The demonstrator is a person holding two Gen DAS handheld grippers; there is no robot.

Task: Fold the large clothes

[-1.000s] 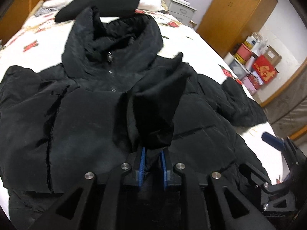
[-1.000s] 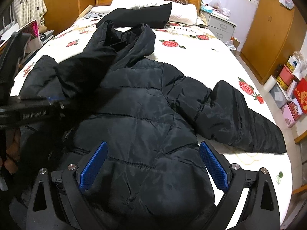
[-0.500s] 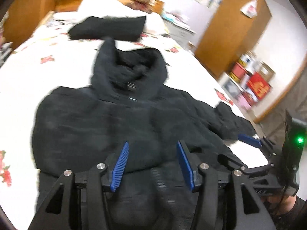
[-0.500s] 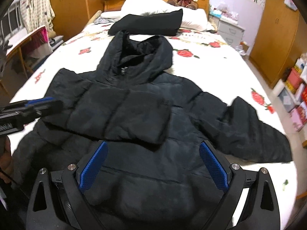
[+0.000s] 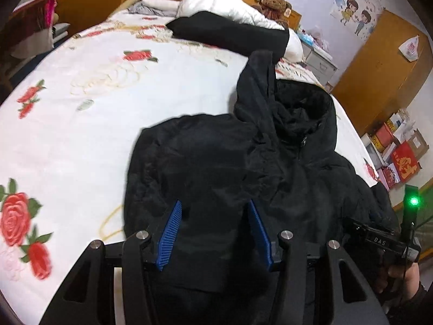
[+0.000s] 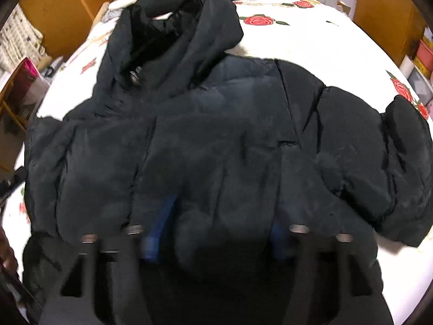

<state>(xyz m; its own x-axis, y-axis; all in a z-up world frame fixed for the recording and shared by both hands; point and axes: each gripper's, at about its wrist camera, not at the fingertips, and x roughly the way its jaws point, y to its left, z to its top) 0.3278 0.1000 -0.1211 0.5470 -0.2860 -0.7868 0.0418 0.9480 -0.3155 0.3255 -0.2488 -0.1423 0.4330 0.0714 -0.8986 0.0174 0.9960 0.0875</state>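
Black hooded puffer jacket (image 5: 243, 178) spread on the rose-print bedsheet (image 5: 81, 103), hood toward the pillow (image 5: 224, 2). Left gripper (image 5: 213, 233) half spread, empty, above the hem. Right gripper (image 6: 216, 233) blurred, just been closing, apparently not yet pinching padding. Best to bite deep into the hem.

A large black quilted puffer jacket (image 6: 216, 140) lies front up and spread flat on the bed (image 5: 81, 124), its hem toward the foot edge. The hood (image 5: 300, 108) points toward the headboard, crumpled and partly standing. One sleeve (image 6: 379, 162) stretches out toward the bed's right edge; the other is folded in across the chest. The front is zipped shut.
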